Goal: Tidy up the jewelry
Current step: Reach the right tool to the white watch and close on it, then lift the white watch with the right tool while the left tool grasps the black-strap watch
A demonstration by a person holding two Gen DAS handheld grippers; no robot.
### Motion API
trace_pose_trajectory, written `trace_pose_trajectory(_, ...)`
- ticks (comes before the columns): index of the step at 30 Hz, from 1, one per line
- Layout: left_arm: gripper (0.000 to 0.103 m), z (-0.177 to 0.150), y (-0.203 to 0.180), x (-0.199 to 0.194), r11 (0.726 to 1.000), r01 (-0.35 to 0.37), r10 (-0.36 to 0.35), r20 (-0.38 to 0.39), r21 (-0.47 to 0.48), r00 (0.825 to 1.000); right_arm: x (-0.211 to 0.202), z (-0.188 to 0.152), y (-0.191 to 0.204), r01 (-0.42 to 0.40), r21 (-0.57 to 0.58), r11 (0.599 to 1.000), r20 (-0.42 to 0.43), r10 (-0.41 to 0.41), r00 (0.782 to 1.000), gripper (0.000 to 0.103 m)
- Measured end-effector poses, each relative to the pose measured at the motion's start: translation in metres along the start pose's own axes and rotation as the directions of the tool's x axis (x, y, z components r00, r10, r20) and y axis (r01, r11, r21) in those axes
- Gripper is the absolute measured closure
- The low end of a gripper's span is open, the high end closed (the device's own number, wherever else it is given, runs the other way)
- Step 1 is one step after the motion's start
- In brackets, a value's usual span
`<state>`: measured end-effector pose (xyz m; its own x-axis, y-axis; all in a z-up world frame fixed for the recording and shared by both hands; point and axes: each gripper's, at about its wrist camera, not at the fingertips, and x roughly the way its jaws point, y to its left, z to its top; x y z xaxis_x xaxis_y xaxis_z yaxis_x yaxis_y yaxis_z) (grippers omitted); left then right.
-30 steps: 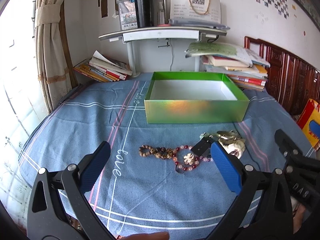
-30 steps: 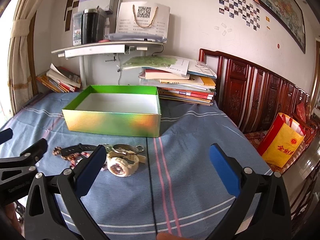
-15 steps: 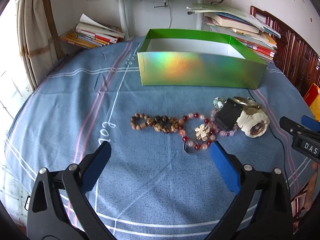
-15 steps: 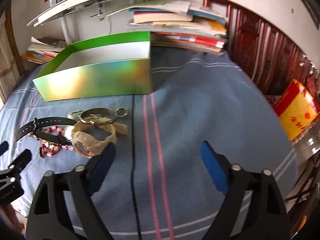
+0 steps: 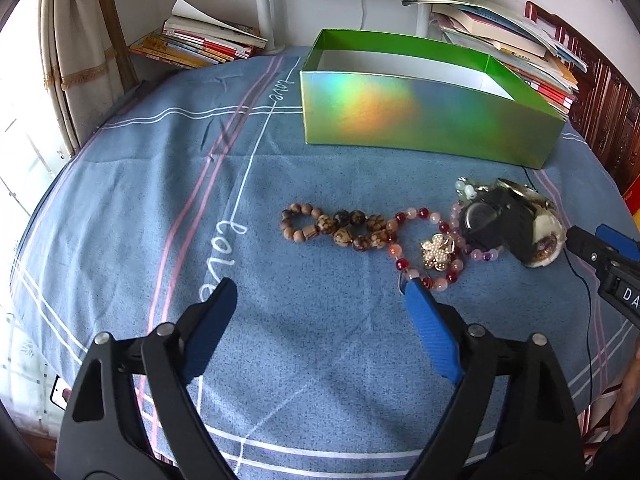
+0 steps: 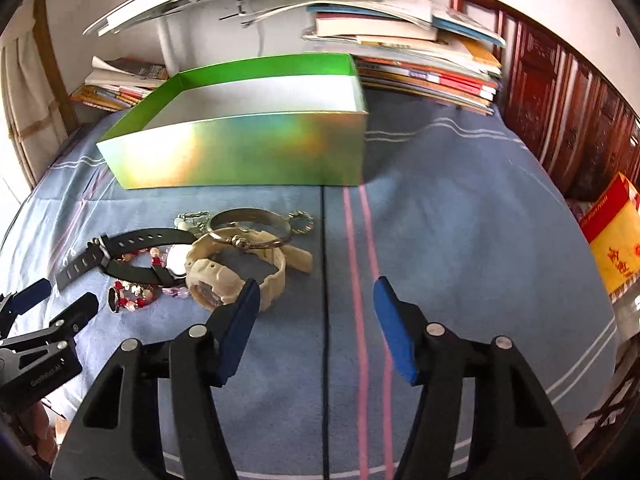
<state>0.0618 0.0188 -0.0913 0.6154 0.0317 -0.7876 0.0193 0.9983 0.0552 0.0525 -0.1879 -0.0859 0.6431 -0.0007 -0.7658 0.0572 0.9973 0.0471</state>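
Both tongs stand wide open and hold nothing. The left gripper (image 5: 316, 292) hangs low over the blue striped cloth (image 5: 160, 184); just ahead of it lies the string of brown wooden beads (image 5: 332, 226), and at its right fingertip the loop of red and pink glass beads (image 5: 420, 240) with a gold flower charm (image 5: 437, 251). The right gripper (image 6: 316, 300) has the cream rubber-strapped watch (image 6: 236, 272) touching or just beside its left finger; ahead and to the left lie the black-strapped watch (image 6: 132, 252) and a thin metal bangle (image 6: 250, 226) resting on the cream strap.

The bead strings will probably be light, limp and inclined to slide, so pinching across several beads seems safest. The watches look heavier with springy straps; the strap beside the case is likely the surest hold. The bangle is stiff and slick.

The green holographic cardboard box (image 5: 424, 120) sits open beyond the jewellery, with no jewellery seen on its white floor, though the near wall hides part.
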Motion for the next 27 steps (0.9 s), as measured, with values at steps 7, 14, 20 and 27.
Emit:
trace_pose_trajectory(7,0.015,0.002,0.006,0.004,1.0,-0.017,0.017,-0.01,-0.018,1.0,-0.003,0.007,0.007,-0.069,-0.001,0.998,0.022,0.069,0.997,0.043)
trace_pose_trajectory(14,0.014,0.002,0.009,0.004,0.999,-0.029,0.028,-0.011,-0.024,1.0,-0.002,0.007,0.032,-0.122,-0.112,0.986,0.005,0.123,0.992,0.044)
trace_pose_trajectory(20,0.013,0.003,0.015,0.006,0.998,-0.048,0.047,-0.016,-0.04,0.999,0.022,0.01,0.054,-0.116,-0.206,0.972,-0.018,0.115,0.993,0.058)
trace_pose_trajectory(27,0.012,0.002,0.019,0.009,0.997,-0.057,0.055,-0.027,-0.054,0.998,0.017,0.01,0.049,-0.229,-0.174,0.958,-0.048,0.224,0.973,0.085)
